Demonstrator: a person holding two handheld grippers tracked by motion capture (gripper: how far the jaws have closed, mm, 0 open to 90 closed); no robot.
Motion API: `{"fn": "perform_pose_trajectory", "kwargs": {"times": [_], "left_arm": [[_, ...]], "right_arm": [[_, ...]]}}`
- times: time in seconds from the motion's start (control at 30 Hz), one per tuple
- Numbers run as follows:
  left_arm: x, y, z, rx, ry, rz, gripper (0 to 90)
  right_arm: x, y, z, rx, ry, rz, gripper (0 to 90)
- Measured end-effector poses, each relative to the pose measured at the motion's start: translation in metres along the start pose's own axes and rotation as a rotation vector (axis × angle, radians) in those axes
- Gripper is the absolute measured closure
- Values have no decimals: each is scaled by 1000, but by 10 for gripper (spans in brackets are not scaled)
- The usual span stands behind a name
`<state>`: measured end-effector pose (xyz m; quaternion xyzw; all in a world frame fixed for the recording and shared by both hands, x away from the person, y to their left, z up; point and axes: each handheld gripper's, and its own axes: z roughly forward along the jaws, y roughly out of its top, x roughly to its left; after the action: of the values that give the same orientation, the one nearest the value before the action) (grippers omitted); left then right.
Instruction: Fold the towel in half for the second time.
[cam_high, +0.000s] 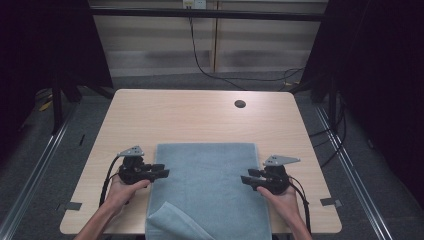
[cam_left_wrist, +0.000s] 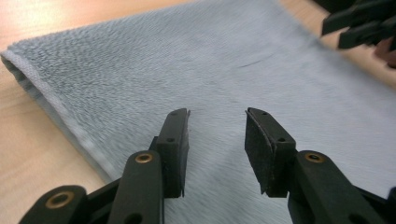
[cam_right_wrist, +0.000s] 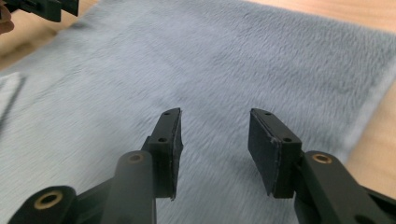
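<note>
Your towel is a grey-blue pile cloth, soft and short-napped, lying flat on the pale wood worktop. It sits in the near half of the worktop, about midway between the left and right edges. Its long axis runs near to far; the far edge lies square across the worktop, and the near end reaches the worktop's near edge. At the near left corner a flap is turned over onto the cloth, showing a paler face. In the left gripper view the left side edge shows a stitched hem and looks doubled, as of a folded layer, though the blur there leaves that uncertain.

Your left gripper sits at the towel's left edge, pointing right across the cloth. Its jaws stand spread, with nothing pinched; the left gripper view shows bare pile in the gap between them.

Your right gripper sits at the towel's right edge, pointing left. Its jaws are likewise spread and hold nothing; the right gripper view shows only cloth beyond the gap.

The two grippers face each other across the towel, well apart. A dark round hole sits in the worktop at far right.
</note>
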<state>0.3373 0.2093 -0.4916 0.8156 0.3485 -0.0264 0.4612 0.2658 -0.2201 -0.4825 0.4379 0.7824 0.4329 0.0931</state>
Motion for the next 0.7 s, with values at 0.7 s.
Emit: {"fn": "perform_pose_trajectory", "kwargs": {"times": [0.7], "left_arm": [[-8, -15, 12, 36, 27, 54, 616]], "right_arm": [[6, -9, 25, 57, -89, -28, 480]]}}
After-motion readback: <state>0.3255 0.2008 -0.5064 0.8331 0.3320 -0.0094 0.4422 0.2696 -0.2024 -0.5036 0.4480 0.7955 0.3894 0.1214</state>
